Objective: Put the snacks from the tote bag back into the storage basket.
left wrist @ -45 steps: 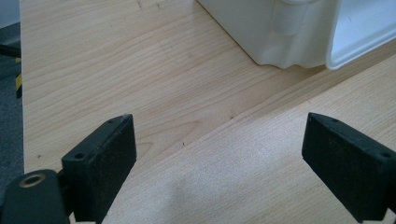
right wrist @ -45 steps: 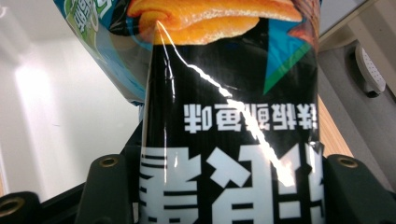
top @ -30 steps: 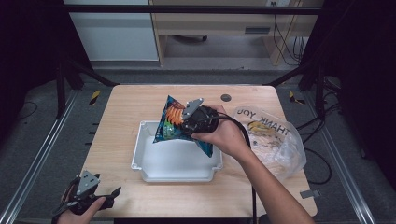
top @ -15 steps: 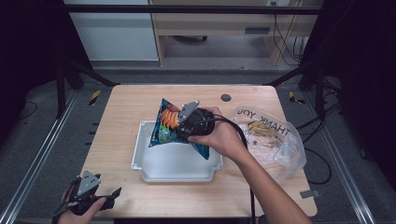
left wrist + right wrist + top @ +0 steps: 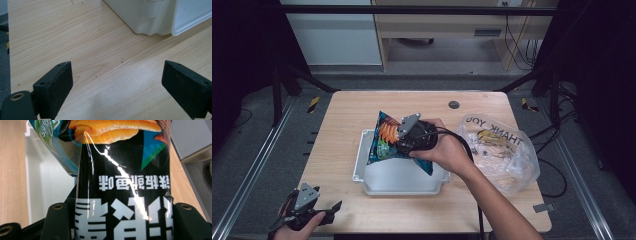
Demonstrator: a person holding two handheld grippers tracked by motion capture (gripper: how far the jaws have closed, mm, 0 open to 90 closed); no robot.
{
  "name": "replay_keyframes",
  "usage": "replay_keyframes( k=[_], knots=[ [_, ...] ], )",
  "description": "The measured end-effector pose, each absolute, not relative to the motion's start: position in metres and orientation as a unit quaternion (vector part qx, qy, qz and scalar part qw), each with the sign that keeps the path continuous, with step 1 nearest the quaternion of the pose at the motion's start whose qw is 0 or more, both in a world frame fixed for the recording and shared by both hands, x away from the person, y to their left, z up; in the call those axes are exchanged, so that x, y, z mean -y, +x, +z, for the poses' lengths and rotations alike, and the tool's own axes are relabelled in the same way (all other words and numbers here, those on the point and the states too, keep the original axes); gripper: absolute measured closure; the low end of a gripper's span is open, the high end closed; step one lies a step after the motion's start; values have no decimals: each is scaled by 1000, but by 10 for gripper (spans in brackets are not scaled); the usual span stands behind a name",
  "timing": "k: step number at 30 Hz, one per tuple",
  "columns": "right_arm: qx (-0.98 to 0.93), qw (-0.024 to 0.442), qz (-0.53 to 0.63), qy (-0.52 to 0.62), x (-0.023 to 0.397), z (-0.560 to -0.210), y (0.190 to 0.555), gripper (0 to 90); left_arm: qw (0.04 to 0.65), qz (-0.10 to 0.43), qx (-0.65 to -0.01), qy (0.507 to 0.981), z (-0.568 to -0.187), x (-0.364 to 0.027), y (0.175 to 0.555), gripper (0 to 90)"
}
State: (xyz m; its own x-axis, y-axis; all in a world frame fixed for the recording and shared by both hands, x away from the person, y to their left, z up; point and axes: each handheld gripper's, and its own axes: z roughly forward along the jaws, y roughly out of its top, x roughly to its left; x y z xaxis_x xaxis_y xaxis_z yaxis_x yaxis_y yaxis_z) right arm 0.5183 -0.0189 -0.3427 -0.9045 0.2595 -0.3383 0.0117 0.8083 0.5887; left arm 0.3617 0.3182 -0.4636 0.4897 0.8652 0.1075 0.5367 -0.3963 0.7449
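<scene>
Bench [image 5: 342, 125], wooden: my right hand-held gripper [image 5: 404, 142] pinches snack bag [image 5: 384, 140] over white tray [image 5: 397, 177]; left hand-held gripper [image 5: 334, 206] spread, idle.

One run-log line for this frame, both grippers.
right gripper: shut on snack bag, over white tray | left gripper: open, idle at table edge | plastic bag: right of tray

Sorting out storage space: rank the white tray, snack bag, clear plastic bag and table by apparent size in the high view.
1. Table
2. White tray and clear plastic bag: look alike, unranked
3. Snack bag, partly hidden by the right gripper
</scene>
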Motion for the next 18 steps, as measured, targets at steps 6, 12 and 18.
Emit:
replay_keyframes(
  k=[6, 12, 18],
  knots=[
    [-929, 200, 305, 67, 17, -345, 516, 422, 329, 249, -440, 798, -464, -318, 362, 95],
    [-930, 196, 304, 62, 13, -349, 513, 422, 332, 249, -441, 796, -464, -318, 362, 95],
    [-931, 192, 304, 55, 9, -353, 510, 422, 334, 248, -443, 794, -463, -320, 362, 95]
  ],
)
